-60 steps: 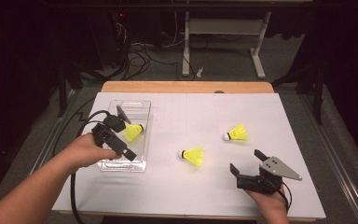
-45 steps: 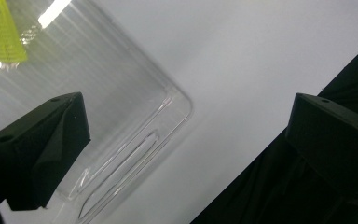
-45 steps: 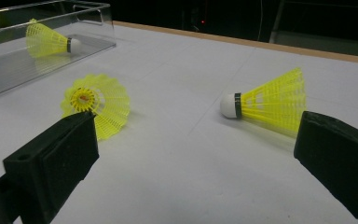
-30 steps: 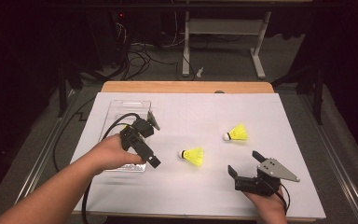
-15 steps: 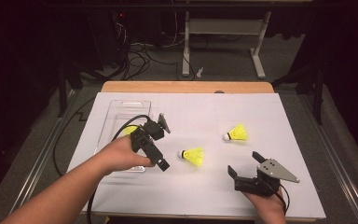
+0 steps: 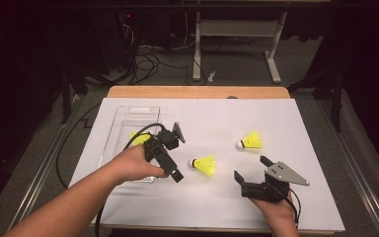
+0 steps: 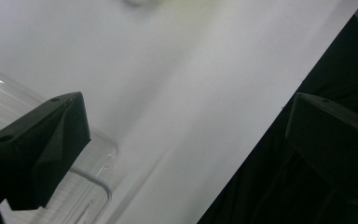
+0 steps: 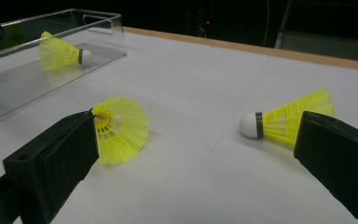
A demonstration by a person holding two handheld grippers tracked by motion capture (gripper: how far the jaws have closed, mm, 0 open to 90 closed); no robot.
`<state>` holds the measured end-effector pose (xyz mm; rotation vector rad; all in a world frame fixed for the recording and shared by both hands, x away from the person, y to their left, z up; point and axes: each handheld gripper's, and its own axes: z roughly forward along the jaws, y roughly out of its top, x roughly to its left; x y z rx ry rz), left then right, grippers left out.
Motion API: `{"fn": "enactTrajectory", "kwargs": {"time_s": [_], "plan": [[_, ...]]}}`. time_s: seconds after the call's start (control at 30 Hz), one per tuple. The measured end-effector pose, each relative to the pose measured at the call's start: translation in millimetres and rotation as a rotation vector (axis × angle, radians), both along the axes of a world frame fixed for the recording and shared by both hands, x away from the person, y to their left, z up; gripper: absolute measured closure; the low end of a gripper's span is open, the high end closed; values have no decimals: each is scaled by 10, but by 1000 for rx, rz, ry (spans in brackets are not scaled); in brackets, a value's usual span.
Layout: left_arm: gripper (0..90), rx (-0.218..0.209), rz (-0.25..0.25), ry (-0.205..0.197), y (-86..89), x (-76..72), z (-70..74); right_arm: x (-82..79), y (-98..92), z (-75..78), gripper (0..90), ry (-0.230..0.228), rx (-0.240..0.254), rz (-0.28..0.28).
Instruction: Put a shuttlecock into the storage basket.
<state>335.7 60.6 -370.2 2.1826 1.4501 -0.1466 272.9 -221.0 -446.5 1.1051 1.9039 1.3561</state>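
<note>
Three yellow shuttlecocks with white corks are in sight. One shuttlecock [image 6: 139, 139] [image 8: 60, 53] lies inside the clear plastic tray [image 6: 128, 116] [image 8: 9, 95] at the left. Another shuttlecock [image 6: 205, 165] [image 8: 119, 128] lies mid-table, just right of my left gripper [image 6: 177, 154] [image 7: 186, 140], which is open and empty beside the tray's near right corner [image 7: 95, 186]. The third shuttlecock [image 6: 249, 141] [image 8: 284, 119] lies farther right. My right gripper [image 6: 251, 168] [image 8: 196, 163] rests open near the front edge, facing the two loose shuttlecocks.
A white sheet [image 6: 212, 118] covers the table, with a wooden edge [image 6: 197, 92] at the back. The left gripper's cable [image 6: 74, 143] trails off the left side. Beyond the table, the floor holds cables and a table frame [image 6: 237, 44].
My left gripper has moved right, off the tray and up to the middle shuttlecock, with one shuttlecock left lying in the tray. The right gripper has stayed put.
</note>
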Motion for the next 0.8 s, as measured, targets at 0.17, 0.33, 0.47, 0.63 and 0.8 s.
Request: {"fn": "enactTrajectory", "kwargs": {"time_s": [0.17, 0.33, 0.47, 0.63, 0.8], "plan": [[8, -3, 1, 0, -7, -26, 4, 153, 104, 104, 2, -17, -37, 4], [8, 5, -7, 2, -15, -62, 0, 284, 258, 111, 19, -5, -41, 27], [8, 6, -7, -1, -18, -67, 0, 347, 398, 68, 53, 17, -35, 57], [8, 6, 4, 9, -11, -52, -17, 349, 480, -5, 111, 35, -8, 85], [8, -3, 7, 2, -13, -68, -19, 333, 556, -85, 145, 62, -27, 108]]}}
